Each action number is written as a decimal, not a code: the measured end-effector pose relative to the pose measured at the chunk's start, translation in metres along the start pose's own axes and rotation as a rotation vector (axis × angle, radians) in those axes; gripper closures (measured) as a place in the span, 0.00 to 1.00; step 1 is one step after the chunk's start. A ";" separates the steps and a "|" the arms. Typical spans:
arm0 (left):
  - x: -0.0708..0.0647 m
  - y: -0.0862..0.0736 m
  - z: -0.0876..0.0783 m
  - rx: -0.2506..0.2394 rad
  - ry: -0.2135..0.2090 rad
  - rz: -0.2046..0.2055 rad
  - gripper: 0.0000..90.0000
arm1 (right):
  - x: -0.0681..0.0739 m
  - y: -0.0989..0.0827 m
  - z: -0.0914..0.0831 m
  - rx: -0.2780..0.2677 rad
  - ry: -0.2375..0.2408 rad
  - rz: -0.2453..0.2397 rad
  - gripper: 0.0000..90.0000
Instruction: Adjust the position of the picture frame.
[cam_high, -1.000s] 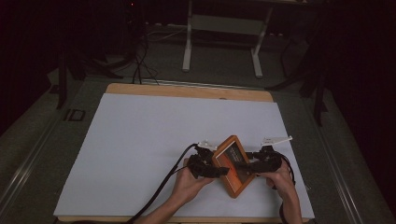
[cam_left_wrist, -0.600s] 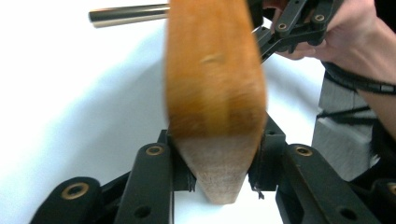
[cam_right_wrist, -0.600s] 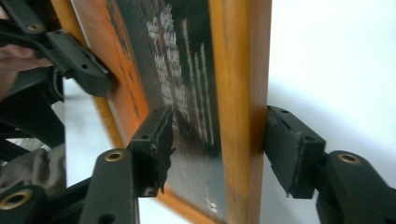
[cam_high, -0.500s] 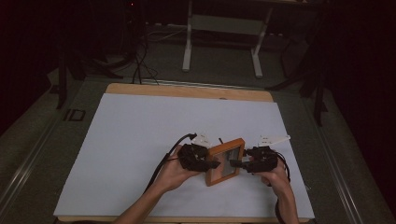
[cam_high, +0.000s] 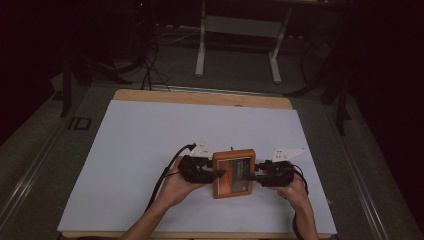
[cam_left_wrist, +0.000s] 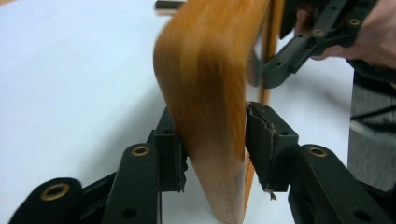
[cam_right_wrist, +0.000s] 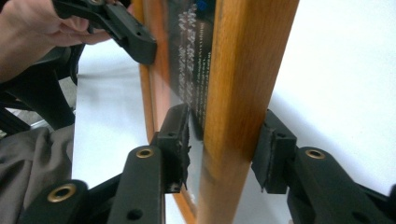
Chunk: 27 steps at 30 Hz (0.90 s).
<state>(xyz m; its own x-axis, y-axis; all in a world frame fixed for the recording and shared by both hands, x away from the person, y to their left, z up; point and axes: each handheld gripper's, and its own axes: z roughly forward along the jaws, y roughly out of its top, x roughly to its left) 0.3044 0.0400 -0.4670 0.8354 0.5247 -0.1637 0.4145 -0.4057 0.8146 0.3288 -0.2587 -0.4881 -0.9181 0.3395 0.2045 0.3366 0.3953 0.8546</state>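
Both grippers pinching the frame
Left gripper (cam_high: 216, 173) and right gripper (cam_high: 251, 177) are clamping opposite edges of the orange wooden picture frame (cam_high: 233, 172) over the white table (cam_high: 125, 150).

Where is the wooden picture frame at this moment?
In the high view, the wooden frame sits near the table's front edge, right of centre, clamped between the left gripper and right gripper.

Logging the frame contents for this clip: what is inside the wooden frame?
Inside the wooden frame sits a dark panel with pale lettering, too blurred to read. The left gripper and right gripper cover its side edges.
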 end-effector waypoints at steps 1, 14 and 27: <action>0.002 -0.004 0.000 -0.001 0.005 -0.016 0.64 | 0.000 0.000 0.000 0.001 -0.002 -0.004 0.69; 0.013 -0.027 -0.002 -0.049 -0.080 -0.095 0.73 | 0.001 0.003 -0.001 0.002 0.015 0.018 0.72; 0.053 -0.043 -0.050 -0.070 -0.020 -0.126 0.73 | 0.014 0.030 0.060 0.049 -0.026 0.091 0.69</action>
<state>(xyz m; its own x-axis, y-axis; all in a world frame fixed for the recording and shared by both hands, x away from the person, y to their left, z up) 0.3126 0.1228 -0.4824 0.7856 0.5532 -0.2772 0.4908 -0.2843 0.8236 0.3380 -0.1912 -0.4884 -0.8777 0.3980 0.2670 0.4286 0.4029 0.8087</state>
